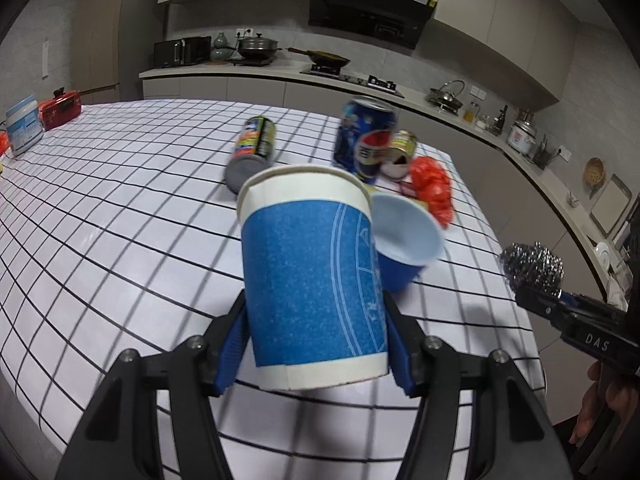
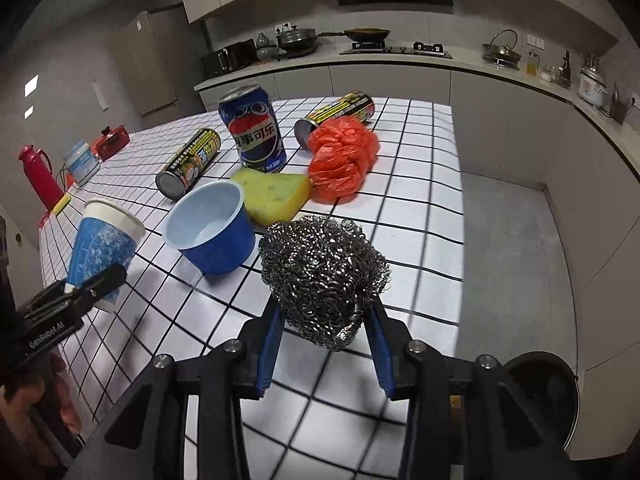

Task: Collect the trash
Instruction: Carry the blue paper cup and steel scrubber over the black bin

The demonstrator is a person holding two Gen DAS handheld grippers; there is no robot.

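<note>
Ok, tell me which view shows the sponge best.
The right wrist view: the yellow sponge lies in plain sight between the blue bowl and the orange bag. In the left wrist view it is almost wholly hidden behind the bowl and the held cup.

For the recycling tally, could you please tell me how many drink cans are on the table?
3: an upright blue Pepsi can mid-table, one can lying on its side to its left, another lying can behind the orange plastic bag.

Left gripper (image 1: 316,344) black, blue pads, silver screws; right gripper (image 2: 324,344) alike.
</note>
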